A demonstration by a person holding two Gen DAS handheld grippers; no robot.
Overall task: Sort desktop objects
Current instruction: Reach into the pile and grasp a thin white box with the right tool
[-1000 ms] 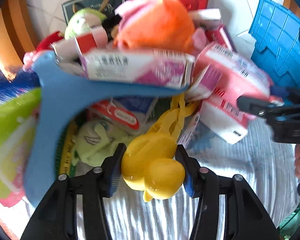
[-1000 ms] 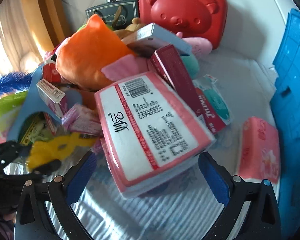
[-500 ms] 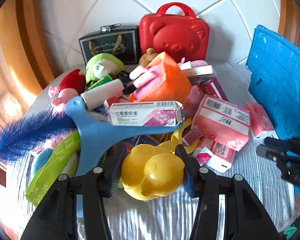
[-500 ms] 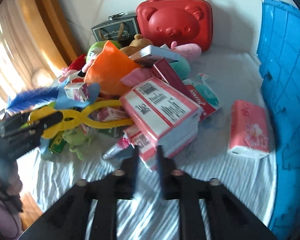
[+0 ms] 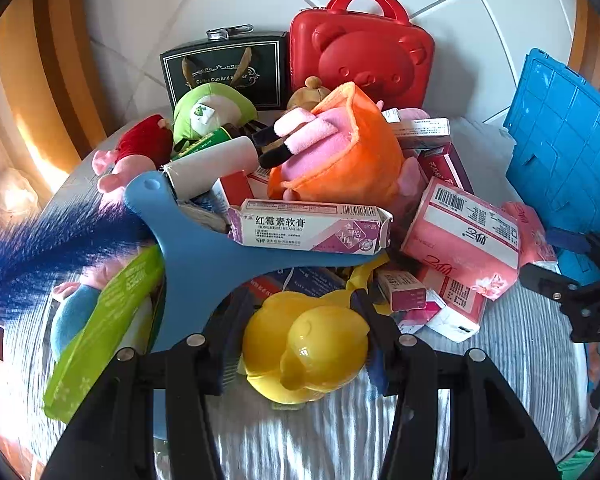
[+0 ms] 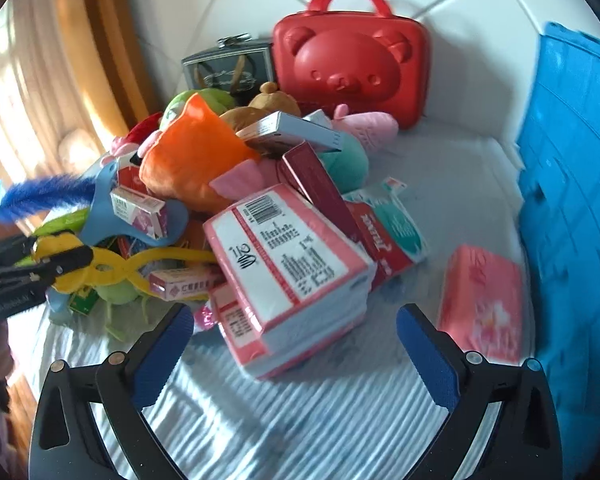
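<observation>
My left gripper [image 5: 302,334] is shut on the yellow duck-shaped head of a clip toy [image 5: 306,346]; its yellow scissor handles [image 6: 140,258] reach into the pile in the right wrist view. The pile holds an orange plush [image 5: 348,152], a medicine box [image 5: 308,226], a blue flat tool [image 5: 204,256] and pink tissue packs [image 5: 464,236]. My right gripper [image 6: 294,348] is open and empty, just in front of the stacked pink tissue packs [image 6: 288,268].
A red bear case [image 6: 352,56] and a dark gift box [image 5: 224,68] stand at the back wall. A blue crate [image 6: 572,200] stands at the right. A single pink tissue pack [image 6: 482,304] lies beside it. A blue feather duster [image 5: 40,248] lies at the left.
My left gripper has pulled back from the pile with the yellow duck clip. My right gripper shut half a second ago and has opened wide again.
</observation>
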